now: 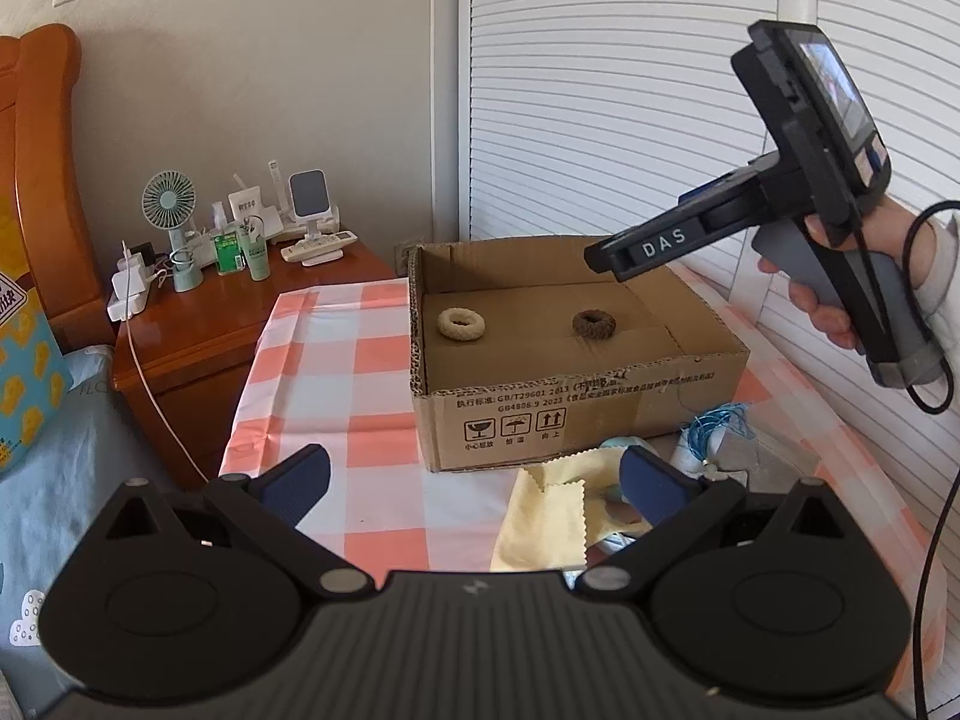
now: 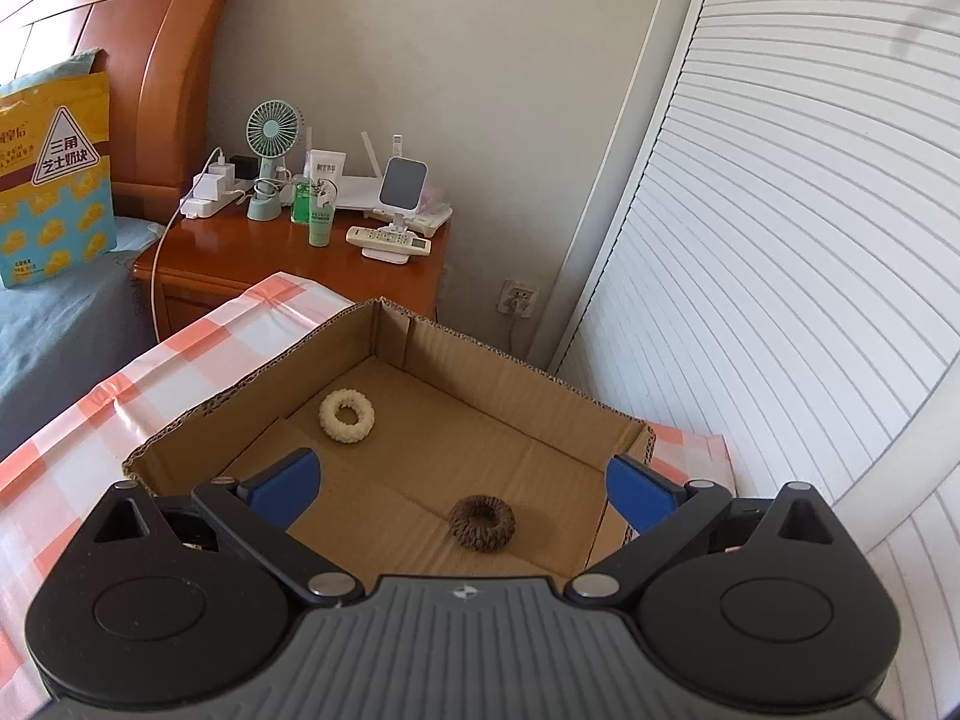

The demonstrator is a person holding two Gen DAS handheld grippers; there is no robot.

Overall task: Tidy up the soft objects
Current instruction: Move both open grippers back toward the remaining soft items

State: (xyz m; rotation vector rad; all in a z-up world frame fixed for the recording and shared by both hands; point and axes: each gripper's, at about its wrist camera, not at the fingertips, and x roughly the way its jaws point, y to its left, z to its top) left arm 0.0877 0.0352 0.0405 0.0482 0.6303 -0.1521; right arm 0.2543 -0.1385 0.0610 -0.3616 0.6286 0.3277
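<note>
An open cardboard box (image 1: 600,420) (image 2: 252,390) stands on the checked cloth. Inside lie a cream hair scrunchie (image 1: 460,323) (image 2: 346,416) and a brown scrunchie (image 1: 594,324) (image 2: 482,521). My left gripper (image 1: 474,480) is open and empty, low over the cloth in front of the box, near a yellow cloth (image 1: 549,516) and a blue string bundle (image 1: 714,426). My right gripper (image 2: 462,489) is open and empty above the box, over the brown scrunchie; its body also shows in the left wrist view (image 1: 648,246).
The table has an orange-and-white checked cloth (image 1: 336,372) (image 2: 120,414). A wooden nightstand (image 1: 198,324) (image 2: 288,252) holds a fan, bottles, remote and chargers. A slatted wardrobe door (image 1: 600,90) (image 2: 780,240) is at right. A bed with a snack bag (image 2: 54,174) is at left.
</note>
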